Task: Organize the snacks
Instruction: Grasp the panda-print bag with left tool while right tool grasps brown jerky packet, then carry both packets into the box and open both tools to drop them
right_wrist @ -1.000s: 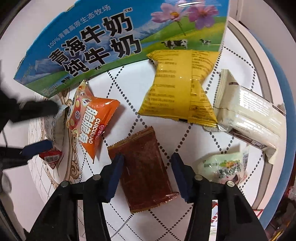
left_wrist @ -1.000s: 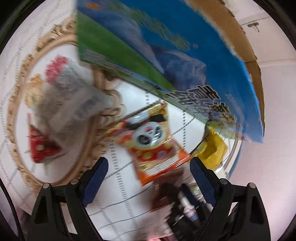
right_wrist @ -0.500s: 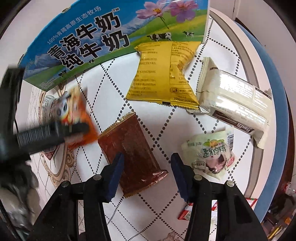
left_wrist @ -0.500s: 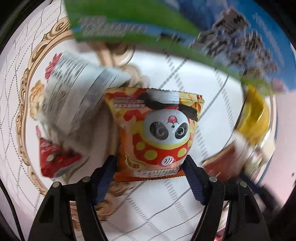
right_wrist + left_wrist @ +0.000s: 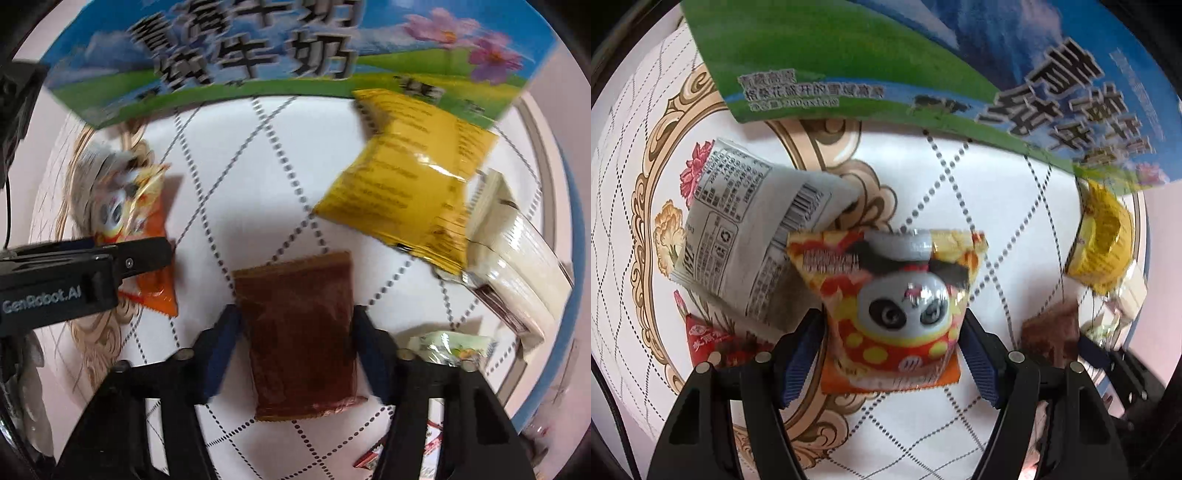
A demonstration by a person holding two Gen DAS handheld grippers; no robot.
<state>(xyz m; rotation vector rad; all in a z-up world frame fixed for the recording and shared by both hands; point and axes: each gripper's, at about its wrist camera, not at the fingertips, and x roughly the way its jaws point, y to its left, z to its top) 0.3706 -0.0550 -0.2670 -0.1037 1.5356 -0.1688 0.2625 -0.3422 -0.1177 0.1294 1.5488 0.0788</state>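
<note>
Left gripper now clamping panda snack, right gripper opening

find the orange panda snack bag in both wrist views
Left wrist: the panda snack bag sits low in the centre, between the left gripper fingers.
Right wrist: the same bag is at the left edge, under the left gripper's black arm.
Shared landmark: the blue and green milk box across the top.

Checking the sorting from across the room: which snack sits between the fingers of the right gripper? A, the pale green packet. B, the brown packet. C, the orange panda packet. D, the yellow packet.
B: the brown packet lies between the fingers of the right gripper, whose jaws are opening.
</note>
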